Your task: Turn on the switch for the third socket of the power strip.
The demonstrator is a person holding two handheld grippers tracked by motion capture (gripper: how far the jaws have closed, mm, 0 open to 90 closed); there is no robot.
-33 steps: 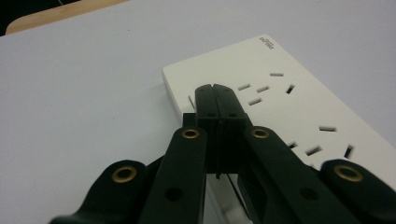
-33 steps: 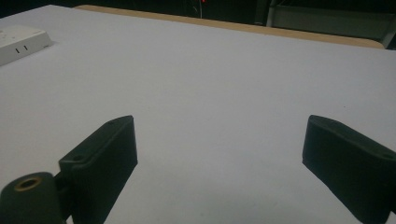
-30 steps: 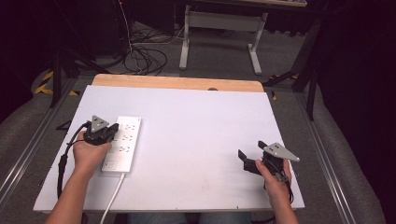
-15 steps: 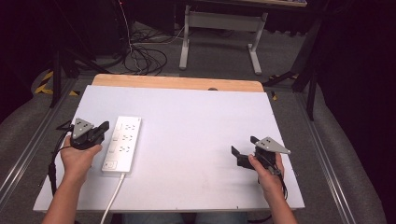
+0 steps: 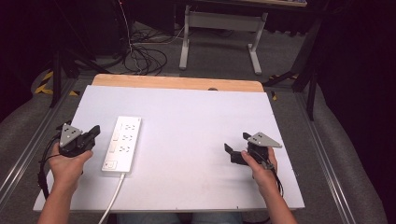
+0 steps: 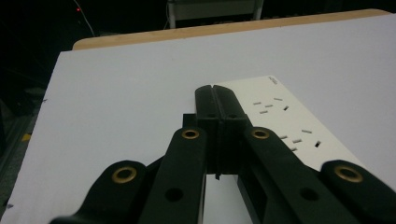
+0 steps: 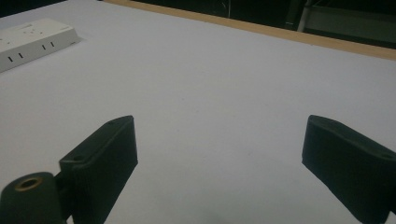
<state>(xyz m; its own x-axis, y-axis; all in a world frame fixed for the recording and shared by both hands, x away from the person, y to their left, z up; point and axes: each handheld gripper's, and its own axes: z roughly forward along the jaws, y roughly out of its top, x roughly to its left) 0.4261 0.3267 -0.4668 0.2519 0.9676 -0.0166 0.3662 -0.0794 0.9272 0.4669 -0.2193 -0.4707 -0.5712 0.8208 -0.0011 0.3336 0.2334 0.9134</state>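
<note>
A white power strip (image 5: 123, 143) with several sockets lies on the left part of the white table (image 5: 196, 121), its cord (image 5: 112, 200) running off the near edge. My left gripper (image 5: 95, 131) hovers just left of the strip, its jaws pressed together with nothing between them; in the left gripper view the shut jaws point past the power strip (image 6: 285, 121). At the right side of the table, my right gripper (image 5: 236, 147) stands open and empty, its jaws wide apart over bare table. The power strip (image 7: 32, 42) sits far off in the right gripper view.
A wooden strip (image 5: 177, 83) borders the table's far edge. Beyond it, on the floor, are tangled cables (image 5: 140, 51) and a grey metal stand (image 5: 219, 28). Metal rails (image 5: 327, 154) run along both sides of the table.
My left gripper has moved left, off the power strip, to the table's left edge. My right gripper has shifted slightly left and forward and stays open.
</note>
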